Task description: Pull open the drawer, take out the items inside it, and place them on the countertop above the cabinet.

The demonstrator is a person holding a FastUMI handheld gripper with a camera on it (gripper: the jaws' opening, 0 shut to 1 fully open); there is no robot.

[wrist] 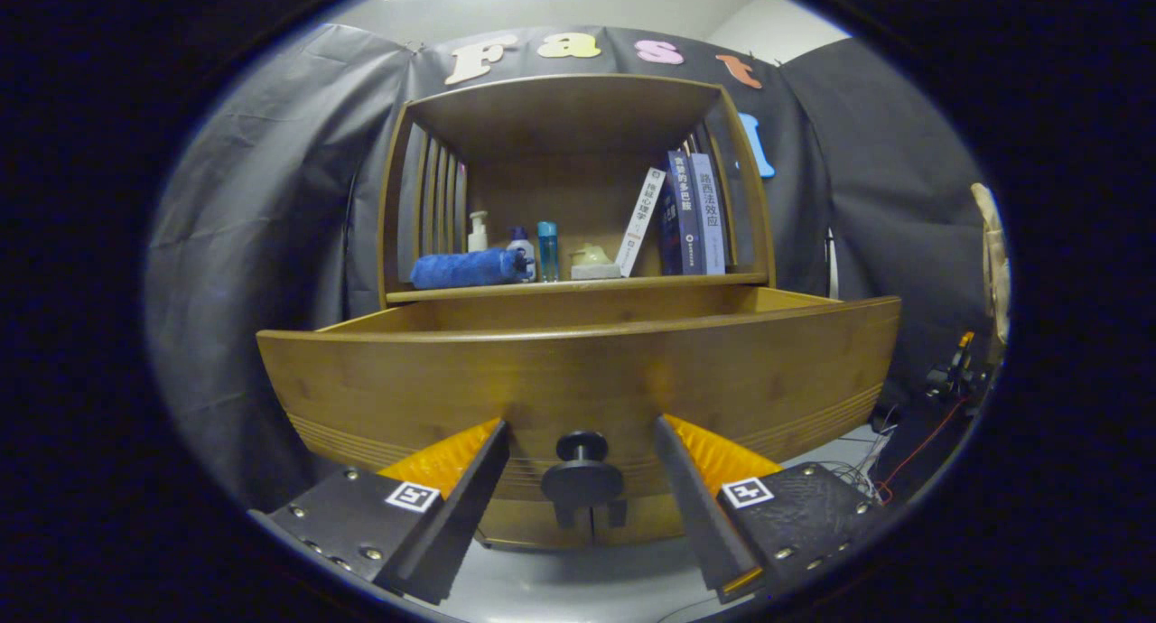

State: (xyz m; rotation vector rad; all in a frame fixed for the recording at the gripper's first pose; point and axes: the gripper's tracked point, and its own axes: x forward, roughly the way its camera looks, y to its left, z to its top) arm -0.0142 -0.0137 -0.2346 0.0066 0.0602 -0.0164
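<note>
On the wooden cabinet (578, 208), the shelf above the drawer carries, from the left, a row of upright slats (433, 199), a rolled blue towel (468, 268) lying on its side, a white pump bottle (478, 232) behind it, a small white bottle with a dark cap (521, 248), a blue bottle (547, 251), a pale small object on a flat box (593, 262), 1 white book (642, 221) leaning to the right, and several dark books (694, 215) standing against the right wall. Below, the drawer (578, 379) stands pulled out, its front panel wide across the view; its inside cannot be seen from here. The fingers (582, 447) are spread wide and hold nothing, with the drawer's black round knob (582, 471) between them, touching neither. To the right, cables (912, 442) lie beside the cabinet.
</note>
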